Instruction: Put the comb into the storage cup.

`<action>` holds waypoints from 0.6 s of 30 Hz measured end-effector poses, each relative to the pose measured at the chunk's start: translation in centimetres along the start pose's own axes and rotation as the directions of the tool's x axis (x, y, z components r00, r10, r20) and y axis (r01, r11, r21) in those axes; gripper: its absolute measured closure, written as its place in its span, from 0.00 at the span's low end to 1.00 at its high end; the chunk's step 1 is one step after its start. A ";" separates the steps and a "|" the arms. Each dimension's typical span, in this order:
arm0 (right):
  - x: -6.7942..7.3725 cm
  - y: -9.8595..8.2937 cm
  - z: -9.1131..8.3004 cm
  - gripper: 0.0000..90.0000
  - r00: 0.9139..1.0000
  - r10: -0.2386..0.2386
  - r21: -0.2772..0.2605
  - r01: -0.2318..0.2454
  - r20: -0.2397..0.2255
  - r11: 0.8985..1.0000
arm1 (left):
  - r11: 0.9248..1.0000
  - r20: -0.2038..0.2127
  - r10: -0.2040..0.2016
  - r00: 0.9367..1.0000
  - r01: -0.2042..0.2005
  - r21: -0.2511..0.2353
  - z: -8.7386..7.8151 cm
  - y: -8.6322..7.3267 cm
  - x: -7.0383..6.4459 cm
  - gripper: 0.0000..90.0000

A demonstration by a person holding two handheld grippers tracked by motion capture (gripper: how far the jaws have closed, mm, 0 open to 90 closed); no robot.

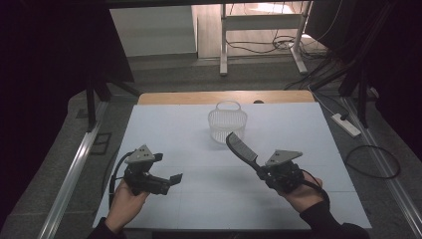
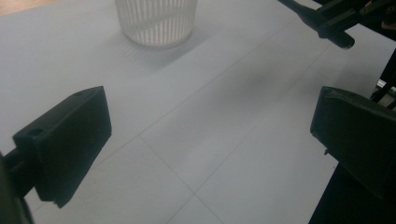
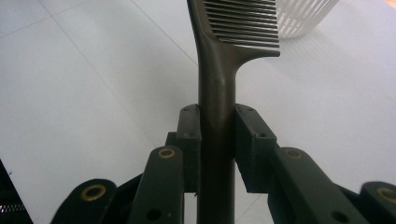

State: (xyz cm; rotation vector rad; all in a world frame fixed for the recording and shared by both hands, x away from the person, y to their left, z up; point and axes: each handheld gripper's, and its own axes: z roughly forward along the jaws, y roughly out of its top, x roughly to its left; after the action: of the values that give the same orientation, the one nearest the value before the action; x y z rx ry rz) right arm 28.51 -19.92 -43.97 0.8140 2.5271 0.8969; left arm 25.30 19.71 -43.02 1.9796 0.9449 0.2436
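The right gripper (image 3: 217,135) clamps the comb (image 1: 241,147) by its handle, teeth end angled toward the basket (image 1: 227,122), likely for dropping in, while the left gripper (image 1: 166,183) hovers, jaws apart.

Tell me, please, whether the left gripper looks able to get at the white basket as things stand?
Probably yes. The left gripper is open and holds nothing, and bare table lies between it and the basket. The comb in the right gripper sits off to the side, not across that path.
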 end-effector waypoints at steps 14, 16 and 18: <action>0.5 0.2 -0.4 0.81 1.000 -0.023 -0.048 0.023 0.004 0.999 | 1.000 0.048 -0.010 0.999 0.011 -0.020 2.2 2.5 0.0 0.00; 0.6 0.2 -0.4 0.80 1.000 -0.027 -0.054 0.027 0.004 0.998 | 1.000 0.053 -0.010 0.999 0.011 -0.020 2.5 2.7 0.0 0.00; 0.6 0.2 -0.4 0.81 1.000 -0.028 -0.056 0.028 0.001 0.998 | 1.000 0.057 -0.011 0.998 0.012 -0.021 2.7 2.9 0.0 0.00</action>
State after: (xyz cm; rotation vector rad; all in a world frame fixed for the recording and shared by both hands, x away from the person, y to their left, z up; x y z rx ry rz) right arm 27.95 -19.58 -43.58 0.7600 2.4952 0.9539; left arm 28.16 17.16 -42.29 1.9507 0.9135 0.1888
